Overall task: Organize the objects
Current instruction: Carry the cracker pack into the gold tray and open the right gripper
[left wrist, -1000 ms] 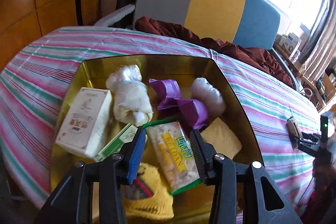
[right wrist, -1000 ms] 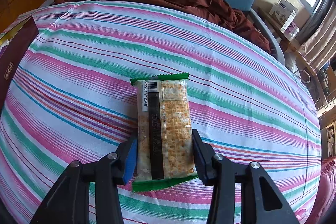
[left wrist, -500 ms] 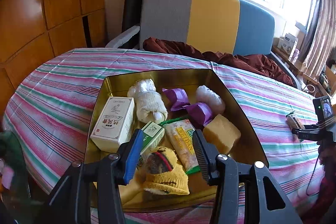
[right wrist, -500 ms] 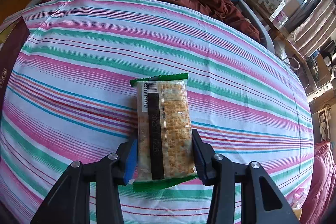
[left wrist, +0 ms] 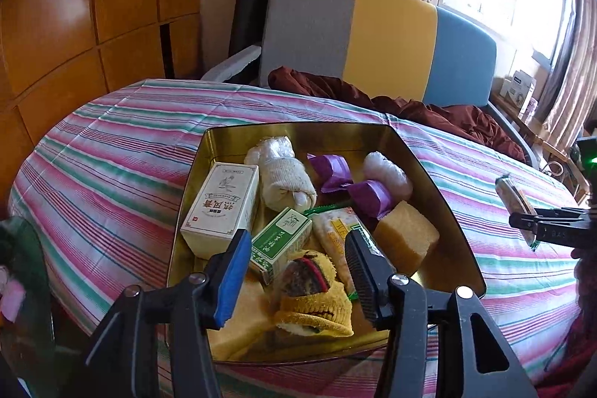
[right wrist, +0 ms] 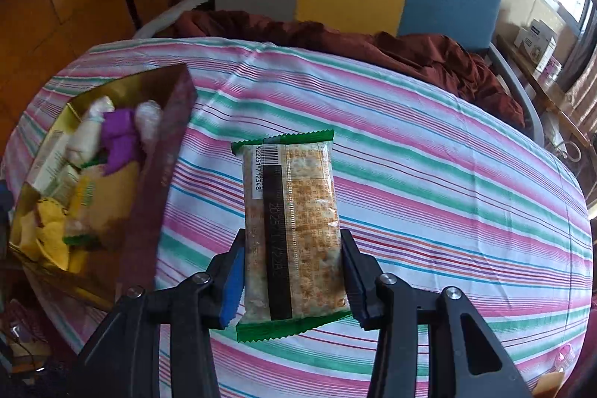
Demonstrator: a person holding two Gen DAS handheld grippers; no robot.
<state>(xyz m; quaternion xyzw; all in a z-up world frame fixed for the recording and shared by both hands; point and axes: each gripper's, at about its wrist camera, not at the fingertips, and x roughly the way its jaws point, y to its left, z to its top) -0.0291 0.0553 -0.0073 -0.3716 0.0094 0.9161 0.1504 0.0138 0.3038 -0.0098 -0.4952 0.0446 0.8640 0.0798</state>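
Note:
My right gripper (right wrist: 293, 271) is shut on a green-edged cracker packet (right wrist: 291, 215) and holds it above the striped tablecloth (right wrist: 429, 174), right of the box. A gold-lined box (left wrist: 440, 196) holds several things: a white carton (left wrist: 220, 207), a green carton (left wrist: 281, 243), a second cracker packet (left wrist: 334, 234), rolled white socks (left wrist: 283, 174), purple wrappers (left wrist: 350, 181), a yellow sponge (left wrist: 406, 237) and a yellow sock (left wrist: 313, 301). My left gripper (left wrist: 294, 267) is open and empty above the box's near end. The right gripper and its packet (left wrist: 515, 204) show at the right.
The box (right wrist: 160, 174) with maroon outer walls lies at the table's left end. A grey, yellow and blue sofa (left wrist: 373, 43) with a dark red cloth (left wrist: 429, 110) stands behind the table. Wooden panelling (left wrist: 74, 6) is at the left.
My left gripper has drawn back and up from the box, empty. My right gripper has lifted the cracker packet off the cloth and turned toward the box.

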